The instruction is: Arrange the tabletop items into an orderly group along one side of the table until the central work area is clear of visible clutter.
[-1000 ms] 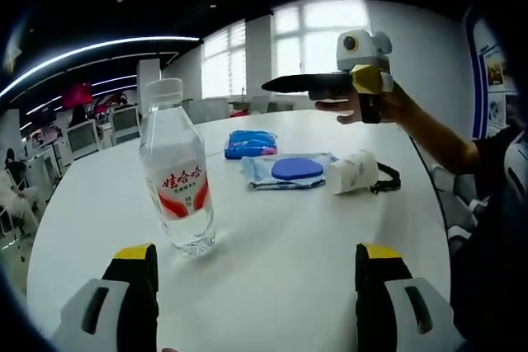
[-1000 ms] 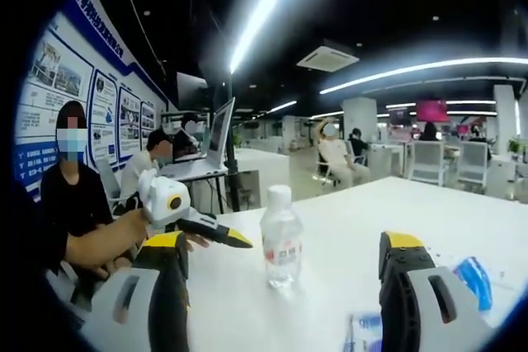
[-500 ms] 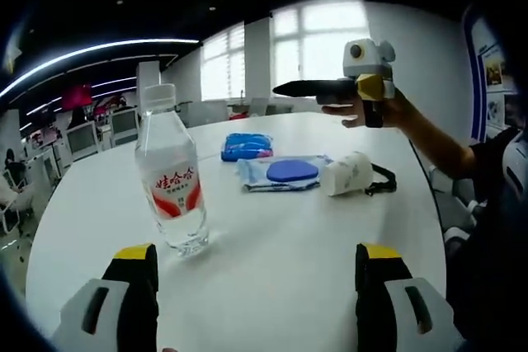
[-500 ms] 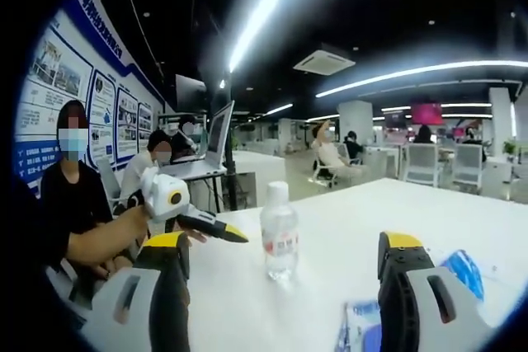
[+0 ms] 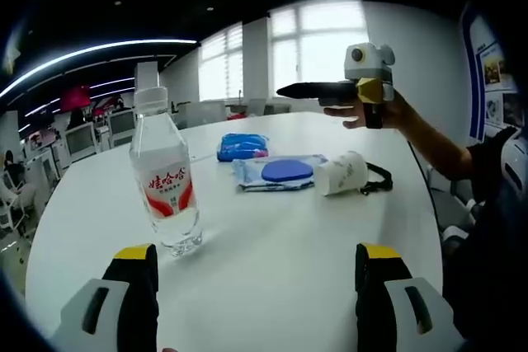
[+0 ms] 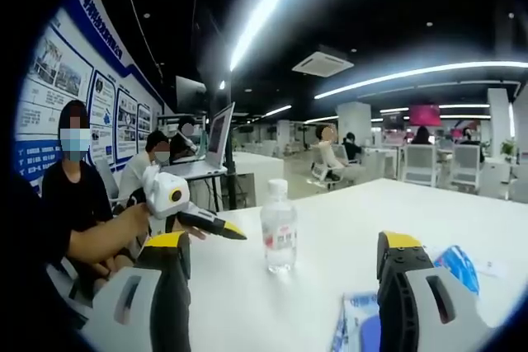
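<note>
In the left gripper view, the left gripper (image 5: 256,286) is held wide apart and empty. Nearest stands the water bottle (image 5: 165,179) on the white table (image 5: 280,245), then the wipes pack (image 5: 276,172), the lying paper cup (image 5: 342,173) and the blue packet (image 5: 242,146). The right gripper (image 6: 280,286) is spread wide above. Nothing appears grouped yet; since a second ago, the bottle looks slightly farther.

- The water bottle (image 5: 165,183) is seen to be clear, glossy plastic with a printed paper-like label.
- The table (image 5: 280,237) is finished smooth, white and faintly sheened.
- The wipes pack (image 5: 276,172) is wrapped in shiny, crinkled film.
</note>
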Demonstrator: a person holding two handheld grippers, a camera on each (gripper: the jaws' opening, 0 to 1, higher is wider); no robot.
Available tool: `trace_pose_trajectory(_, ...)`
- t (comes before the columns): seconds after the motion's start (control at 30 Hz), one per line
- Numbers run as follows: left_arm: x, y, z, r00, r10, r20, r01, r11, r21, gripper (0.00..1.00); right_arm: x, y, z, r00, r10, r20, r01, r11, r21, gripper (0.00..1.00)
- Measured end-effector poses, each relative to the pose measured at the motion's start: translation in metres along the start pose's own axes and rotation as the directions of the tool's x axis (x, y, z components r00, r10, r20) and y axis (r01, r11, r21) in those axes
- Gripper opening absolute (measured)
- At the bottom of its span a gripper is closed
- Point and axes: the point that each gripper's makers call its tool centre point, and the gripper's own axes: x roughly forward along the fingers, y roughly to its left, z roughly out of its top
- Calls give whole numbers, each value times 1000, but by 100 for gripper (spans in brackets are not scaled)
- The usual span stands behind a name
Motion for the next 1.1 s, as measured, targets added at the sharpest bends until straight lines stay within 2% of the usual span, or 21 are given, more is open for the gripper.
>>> trace_pose_trajectory(0.37, -2, -11, 0, 1000, -11, 8, 11, 1000, 3, 99, -11, -8, 0, 1000, -8, 5, 8, 1000, 3, 90)
trace_pose_trajectory(0.53, -6, -16, 0, 1000, -15, 9, 15, 1000, 6, 99, -22, 3, -1, 1000, -13, 12, 13, 1000, -6, 90)
trace_pose_trajectory(0.7, -10, -19, 0, 1000, -12, 18, 12, 1000, 7, 99, -28, -13, 5, 1000, -16, 16, 16, 1000, -3, 90)
trace_pose_trajectory(1.0, -13, -24, -6, 1000, -22, 14, 22, 1000, 3, 99, -46, -23, 2, 1000, -27, 16, 27, 1000, 11, 89)
trace_pose_trajectory(1.1, -14, -24, -6, 1000, -24, 17, 24, 1000, 3, 99, -51, -20, 0, 999, -33, 13, 33, 999, 11, 89)
